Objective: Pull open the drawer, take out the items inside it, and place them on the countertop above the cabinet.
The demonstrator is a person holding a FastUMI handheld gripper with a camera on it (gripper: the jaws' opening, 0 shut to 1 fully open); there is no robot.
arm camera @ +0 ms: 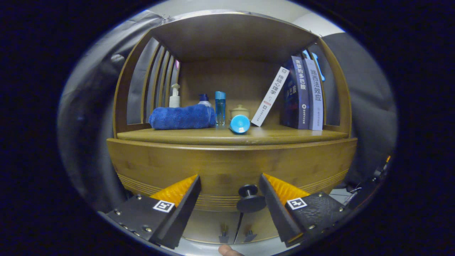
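**Knob bracketed by parted fingers, drawer front flush**

The drawer (231, 167) sits shut, its front flush under the countertop (199, 136); whatever it holds is hidden. Its dark round knob (250, 197) stands out from the front low and centred, between the two fingers but nearer the right one; neither finger touches it. The gripper (230, 192) is spread wide, leaving room to close round the knob's stem, presumably why it is lined up square to the front. A closed drawer suits either a pull to come or a drawer pushed back in. Above, the countertop carries a rolled blue towel (182, 117), a pump bottle (174, 96), a tall blue bottle (220, 108), a tipped blue cup (239, 124), a small lidded jar (239, 111); books (302, 96) lean at the right, one slanted loose.
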